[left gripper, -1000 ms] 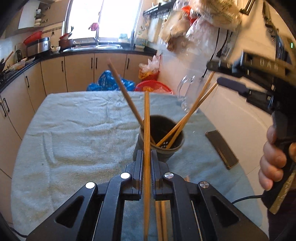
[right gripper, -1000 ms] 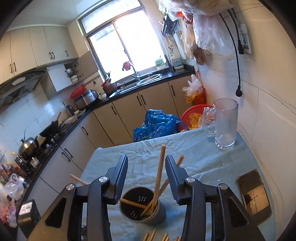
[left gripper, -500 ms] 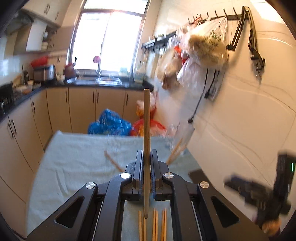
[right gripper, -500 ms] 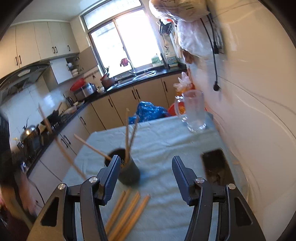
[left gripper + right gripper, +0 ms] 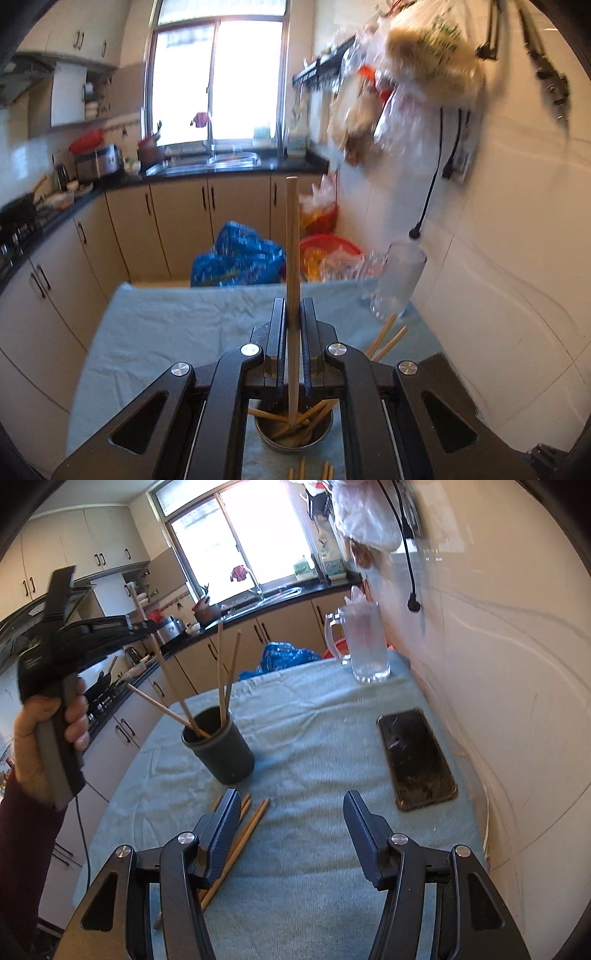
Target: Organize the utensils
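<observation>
On the left, the left gripper (image 5: pixel 292 325) is squeezed tight on one chopstick (image 5: pixel 292 258), held above the dark cup (image 5: pixel 221 746). Near the cup, loose chopsticks (image 5: pixel 248 825) lie on the blue cloth (image 5: pixel 314 760). The right gripper (image 5: pixel 291 825) has just been opening and holds nothing.

Left wrist view: looks forward and down along the left gripper (image 5: pixel 292 343), from above the dark cup (image 5: pixel 294 437), close, facing the window (image 5: pixel 218 81). Right wrist view: looks along the right gripper (image 5: pixel 291 834), low over the towel-covered table (image 5: pixel 332 738), cup (image 5: pixel 221 749) ahead-left, same window-ward heading. Shared: cup, glass mug (image 5: pixel 364 642), phone (image 5: pixel 415 758), table, sink counter (image 5: pixel 207 171). Right view also catches the left gripper (image 5: pixel 142 627) at far left.
</observation>
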